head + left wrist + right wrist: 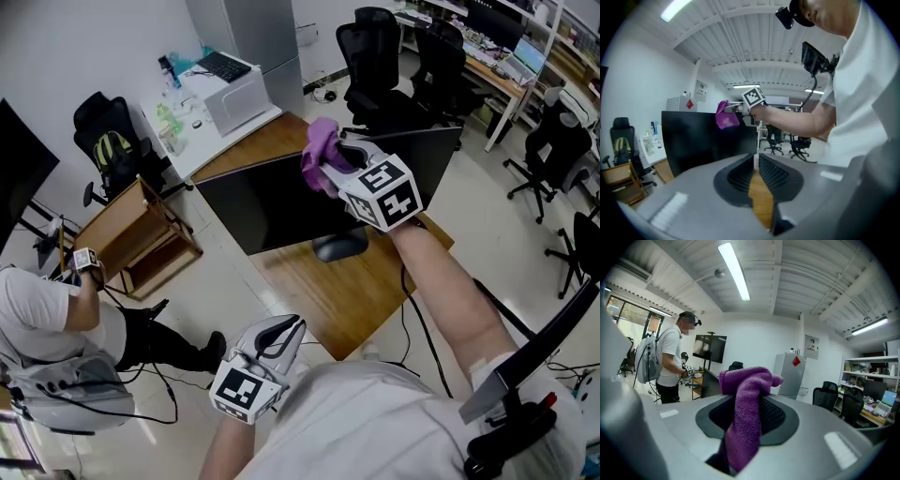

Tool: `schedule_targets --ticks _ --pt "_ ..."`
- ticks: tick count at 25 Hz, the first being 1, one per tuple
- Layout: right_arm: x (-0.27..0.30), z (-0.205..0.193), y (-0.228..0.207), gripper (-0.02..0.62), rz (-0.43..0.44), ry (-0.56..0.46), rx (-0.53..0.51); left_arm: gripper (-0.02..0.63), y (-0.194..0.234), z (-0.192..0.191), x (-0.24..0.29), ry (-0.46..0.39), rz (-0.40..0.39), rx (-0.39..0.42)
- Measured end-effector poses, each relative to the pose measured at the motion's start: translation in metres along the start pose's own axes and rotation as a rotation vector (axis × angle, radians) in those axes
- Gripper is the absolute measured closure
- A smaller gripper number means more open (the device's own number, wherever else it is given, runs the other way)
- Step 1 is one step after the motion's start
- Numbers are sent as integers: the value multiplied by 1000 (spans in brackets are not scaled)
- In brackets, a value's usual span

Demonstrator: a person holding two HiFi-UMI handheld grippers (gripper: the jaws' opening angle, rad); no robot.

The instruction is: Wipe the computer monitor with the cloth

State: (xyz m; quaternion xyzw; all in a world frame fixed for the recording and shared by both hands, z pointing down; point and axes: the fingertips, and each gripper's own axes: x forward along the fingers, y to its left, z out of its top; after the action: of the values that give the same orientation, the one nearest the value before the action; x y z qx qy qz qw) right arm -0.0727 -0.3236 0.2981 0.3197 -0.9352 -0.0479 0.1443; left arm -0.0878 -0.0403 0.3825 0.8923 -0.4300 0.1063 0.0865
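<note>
A black monitor point(272, 202) stands on a wooden desk point(337, 291), its screen dark. My right gripper point(330, 161) is shut on a purple cloth point(319, 150) and holds it at the monitor's top edge, near the middle. In the right gripper view the cloth point(745, 413) bunches up between the jaws of the right gripper point(747, 397) and drapes down over them. My left gripper point(277, 339) hangs low beside my torso, shut and holding nothing. From the left gripper point(756, 157) I see the monitor point(703, 140), the cloth point(725, 117) and the right gripper point(740, 108) above it.
Behind the desk, a white table point(202, 141) carries a printer point(230, 94). Black office chairs point(375, 56) stand at the back and right. A wooden cart point(141, 234) and another person point(56, 309) are on the left. Cables run across the floor.
</note>
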Motion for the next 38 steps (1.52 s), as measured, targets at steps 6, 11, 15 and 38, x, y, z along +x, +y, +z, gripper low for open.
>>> schedule_targets --ticks 6,11,15,38 --pt "-29 -17 -48 466 -53 5 15 551 -15 3 24 4 -12 12" --pt "-52 -31 -85 466 -94 18 20 551 -30 7 41 16 -33 5" --pt "-71 -41 -113 466 -124 28 20 552 -39 8 55 17 -37 15" --pt "-155 -91 -239 466 -283 55 56 554 -72 13 111 56 -39 29"
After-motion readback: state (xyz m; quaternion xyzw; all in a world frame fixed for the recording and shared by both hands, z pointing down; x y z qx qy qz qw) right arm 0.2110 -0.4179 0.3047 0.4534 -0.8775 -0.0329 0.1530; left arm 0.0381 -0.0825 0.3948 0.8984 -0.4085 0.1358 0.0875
